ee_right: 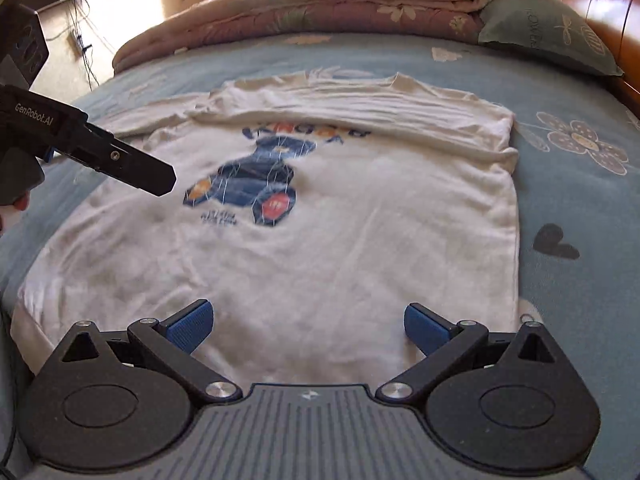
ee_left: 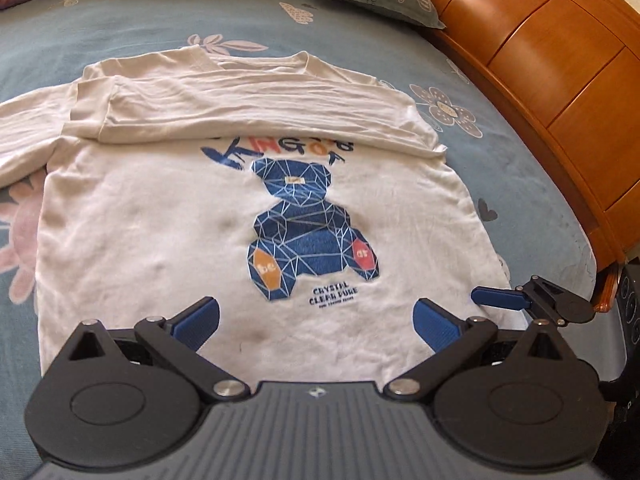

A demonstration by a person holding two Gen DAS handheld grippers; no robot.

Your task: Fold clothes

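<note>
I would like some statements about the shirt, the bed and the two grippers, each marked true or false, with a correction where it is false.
1. The white shirt lies print side up on the blue bedsheet. True.
2. The left gripper is shut on the hem. False: its jaws are open and hold nothing.
3. The upper part of the shirt, with a sleeve, is folded down over the lettering above the bear print. True.
4. The right gripper holds a sleeve. False: it is open and empty, near the hem.
5. A green pillow lies by the wooden headboard. True.
</note>
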